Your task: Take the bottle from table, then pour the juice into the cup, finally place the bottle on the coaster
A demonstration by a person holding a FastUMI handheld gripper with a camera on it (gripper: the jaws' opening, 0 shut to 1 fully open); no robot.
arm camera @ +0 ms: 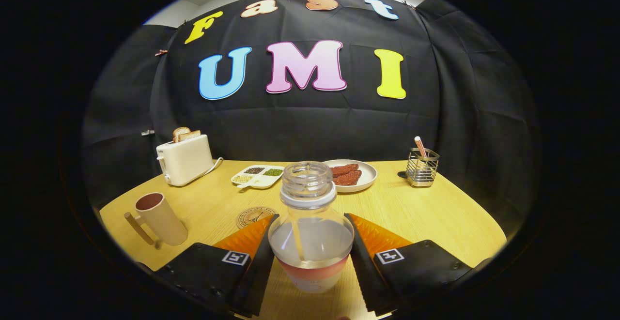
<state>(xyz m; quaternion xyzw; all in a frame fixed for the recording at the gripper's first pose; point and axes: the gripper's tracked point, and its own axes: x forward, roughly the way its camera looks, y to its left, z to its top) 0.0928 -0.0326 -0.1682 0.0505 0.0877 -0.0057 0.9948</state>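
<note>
Bottle point(310, 228), uncapped and upright, sits nearest, between the fingers of the gripper point(310, 242), which are closed against both its sides. Coaster point(254, 216) lies just beyond the left finger; cup point(160, 218) stands farther left, bare table point(436, 213) to the right.

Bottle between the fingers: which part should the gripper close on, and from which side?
Grip the bottle on its wide lower body, level from the near side, as the gripper stands now, a finger on each flank. It stands upright, uncapped, with liquid inside, so a level side hold below the narrow neck looks steadiest.
</note>
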